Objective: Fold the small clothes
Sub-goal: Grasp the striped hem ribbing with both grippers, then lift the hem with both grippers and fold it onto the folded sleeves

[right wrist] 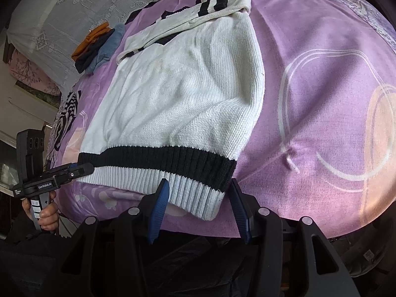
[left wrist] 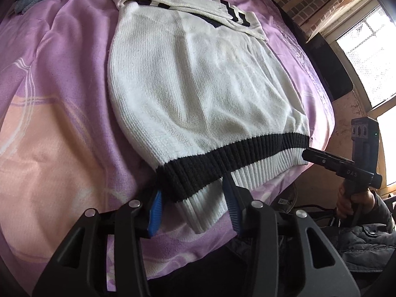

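The white knitted sweater with a black-striped ribbed hem lies flat on the purple bedspread. Left gripper and right gripper straddle the hem corners, fingers apart. Soft, floppy knit probably grips best at the thick ribbing.

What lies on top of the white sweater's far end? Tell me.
A folded white piece with black markings lies across the white sweater, probably its own sleeves. What it covers is hidden. The purple bedspread lies underneath.
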The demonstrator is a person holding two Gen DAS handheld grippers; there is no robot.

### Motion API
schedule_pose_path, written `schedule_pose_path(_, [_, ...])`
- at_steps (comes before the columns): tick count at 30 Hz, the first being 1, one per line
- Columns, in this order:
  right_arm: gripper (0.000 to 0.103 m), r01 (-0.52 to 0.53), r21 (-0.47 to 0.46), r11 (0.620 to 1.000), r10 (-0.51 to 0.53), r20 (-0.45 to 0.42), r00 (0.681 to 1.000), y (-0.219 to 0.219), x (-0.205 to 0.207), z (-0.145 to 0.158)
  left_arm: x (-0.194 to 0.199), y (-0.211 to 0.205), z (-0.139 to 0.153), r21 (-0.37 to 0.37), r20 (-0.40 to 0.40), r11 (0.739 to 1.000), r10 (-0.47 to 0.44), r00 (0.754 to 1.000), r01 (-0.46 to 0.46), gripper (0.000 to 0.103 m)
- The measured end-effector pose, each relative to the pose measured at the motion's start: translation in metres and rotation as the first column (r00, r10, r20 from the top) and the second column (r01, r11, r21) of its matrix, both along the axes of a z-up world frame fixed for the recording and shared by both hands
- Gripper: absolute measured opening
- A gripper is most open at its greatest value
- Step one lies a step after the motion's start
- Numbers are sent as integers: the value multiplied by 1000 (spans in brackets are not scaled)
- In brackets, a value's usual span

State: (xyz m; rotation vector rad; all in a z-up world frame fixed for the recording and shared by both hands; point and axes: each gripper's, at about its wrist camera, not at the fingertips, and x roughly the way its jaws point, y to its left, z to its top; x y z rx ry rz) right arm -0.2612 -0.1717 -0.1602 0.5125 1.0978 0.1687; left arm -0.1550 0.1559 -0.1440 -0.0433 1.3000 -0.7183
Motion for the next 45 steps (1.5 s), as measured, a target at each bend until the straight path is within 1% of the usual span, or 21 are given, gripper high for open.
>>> schedule_pose_path(2, [50,8,18,1000,-8,0,1000,-2,-1,-1,4,6,-6,-35,-42,999,27,999,-29,44])
schedule_pose_path(3, [49,15,30,999,-15,-1,1000,-4,-1,-3,5,9,-7,-51,-50,998,37,998,-40,43])
schedule_pose_path(5, [49,31,53,998,-31,-3,1000,-7,0,-6,5,10,-5,-57,-45,998,39,998,-41,40])
schedule_pose_path(6, [41,40,52,998,-39,-3,999,-8,-1,-7,4,10,-4,-52,-36,998,36,999,-38,33])
schedule_pose_path(7, [28,44,47,998,-44,-4,999,-9,0,-7,4,10,-3,-48,-26,998,34,999,-35,30])
schedule_pose_path(8, [22,48,52,998,-48,-3,999,-10,-1,-7,4,10,-2,-46,-19,998,32,999,-33,23])
schedule_pose_path(9, [14,53,59,997,-53,4,999,-12,-2,-7,4,11,-1,-46,-12,998,32,999,-33,20])
schedule_pose_path(10, [12,57,64,996,-57,12,998,-13,-3,-5,3,10,1,-42,-2,999,31,1000,-31,19])
schedule_pose_path(13, [11,51,62,997,-54,41,998,-14,-7,4,0,8,8,-24,32,1000,16,999,-15,17])
schedule_pose_path(17, [11,35,52,998,-38,69,997,-13,-7,18,1,7,17,-18,50,1000,11,999,-11,17])
schedule_pose_path(20, [11,42,76,996,-49,90,995,-18,-5,28,6,8,26,-28,68,999,25,997,-23,16])
schedule_pose_path(22, [11,51,114,992,-63,104,993,-25,-3,34,10,7,34,-33,87,999,36,996,-33,16])
schedule_pose_path(27, [11,44,145,988,-66,145,987,-33,9,50,25,-6,58,-21,160,999,52,986,-49,15])
schedule_pose_path(30, [11,40,161,986,-68,173,983,-36,21,62,35,-13,73,-31,198,998,66,978,-61,14])
schedule_pose_path(35, [11,37,226,973,-88,218,972,-53,44,80,54,-18,91,-56,237,993,113,965,-103,14])
schedule_pose_path(41, [11,47,322,946,-129,236,963,-78,83,93,94,-29,107,-88,249,982,182,951,-165,14])
schedule_pose_path(45, [11,40,345,938,-131,246,960,-90,116,99,123,-43,116,-83,279,979,203,939,-187,14])
